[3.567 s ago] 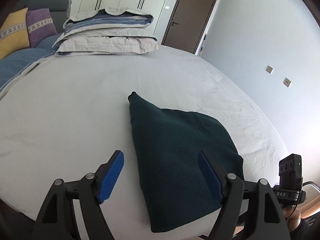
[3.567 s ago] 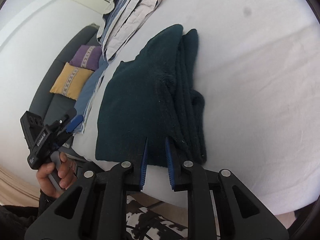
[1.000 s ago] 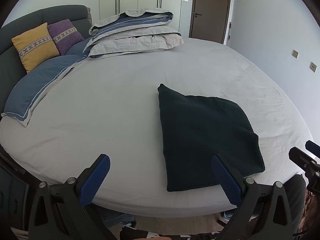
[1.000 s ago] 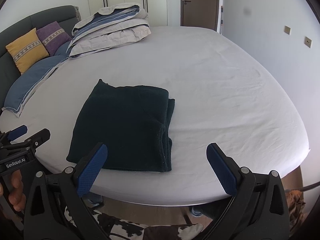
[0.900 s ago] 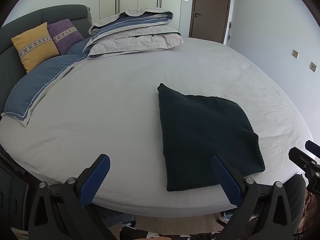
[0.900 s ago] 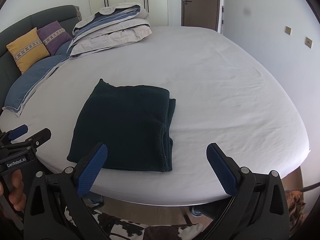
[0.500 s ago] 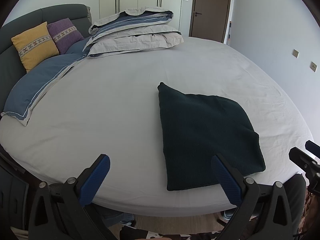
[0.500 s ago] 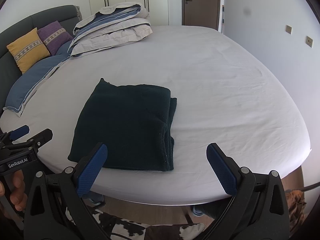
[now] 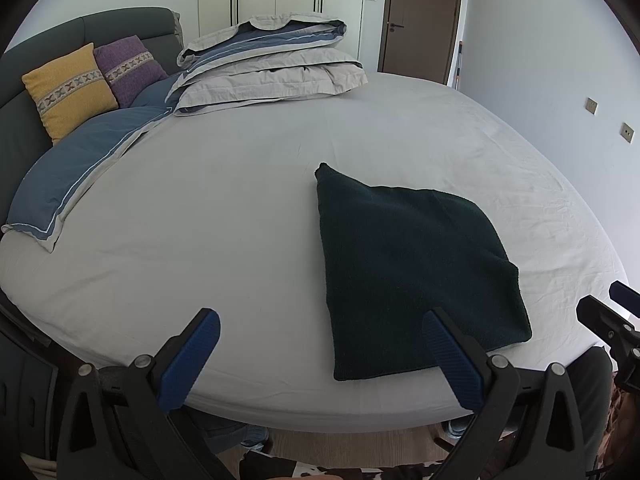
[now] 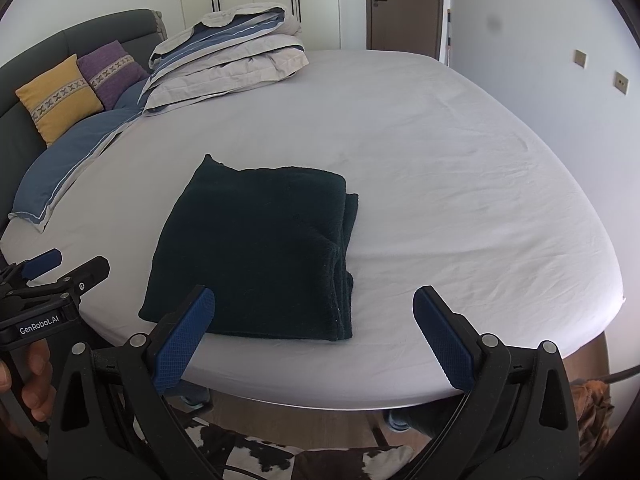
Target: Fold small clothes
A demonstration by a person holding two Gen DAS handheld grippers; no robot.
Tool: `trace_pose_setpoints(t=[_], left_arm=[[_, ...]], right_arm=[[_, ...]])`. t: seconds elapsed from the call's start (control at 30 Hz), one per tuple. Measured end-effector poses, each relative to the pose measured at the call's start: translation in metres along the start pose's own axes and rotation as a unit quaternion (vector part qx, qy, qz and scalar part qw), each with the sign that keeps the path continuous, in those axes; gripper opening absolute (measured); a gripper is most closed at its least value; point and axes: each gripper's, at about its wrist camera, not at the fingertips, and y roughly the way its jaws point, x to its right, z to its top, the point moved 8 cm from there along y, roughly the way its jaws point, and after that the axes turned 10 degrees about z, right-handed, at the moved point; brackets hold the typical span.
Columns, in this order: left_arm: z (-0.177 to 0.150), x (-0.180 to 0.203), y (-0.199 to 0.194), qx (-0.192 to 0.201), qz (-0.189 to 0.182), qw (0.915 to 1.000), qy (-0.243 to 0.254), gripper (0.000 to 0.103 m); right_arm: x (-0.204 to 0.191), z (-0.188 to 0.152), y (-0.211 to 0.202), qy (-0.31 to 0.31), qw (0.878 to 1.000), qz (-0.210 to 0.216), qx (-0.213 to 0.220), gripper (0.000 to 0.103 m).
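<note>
A dark green garment (image 9: 412,268) lies folded into a flat square near the front edge of the round bed (image 9: 240,208). In the right wrist view the folded garment (image 10: 260,248) shows stacked layers along its right edge. My left gripper (image 9: 320,354) is open and empty, held back from the bed's edge, left of the garment. My right gripper (image 10: 314,336) is open and empty, held back in front of the garment. Each gripper shows at the edge of the other's view: the left gripper (image 10: 52,276) and the right gripper (image 9: 608,316).
A folded grey and blue duvet (image 9: 272,64) lies at the back of the bed. A blue pillow (image 9: 76,168), a yellow cushion (image 9: 68,88) and a purple cushion (image 9: 128,68) are at the left by the dark headboard. A door (image 9: 420,16) is behind.
Over 3.6 seconds both grippers let go of the garment, opened wide and drew back from the bed. In the last second almost nothing has moved.
</note>
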Motion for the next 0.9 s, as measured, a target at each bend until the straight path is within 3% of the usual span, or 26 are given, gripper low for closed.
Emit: trace_pose_setpoints(t=[0.9], left_arm=[[-0.0008,0.0012,0.0025,-0.001,0.0,1.0,0.002,0.103]], right_arm=[[-0.0042,-0.0033,0.003,0.002,1.0,0.002,-0.003,0.101]])
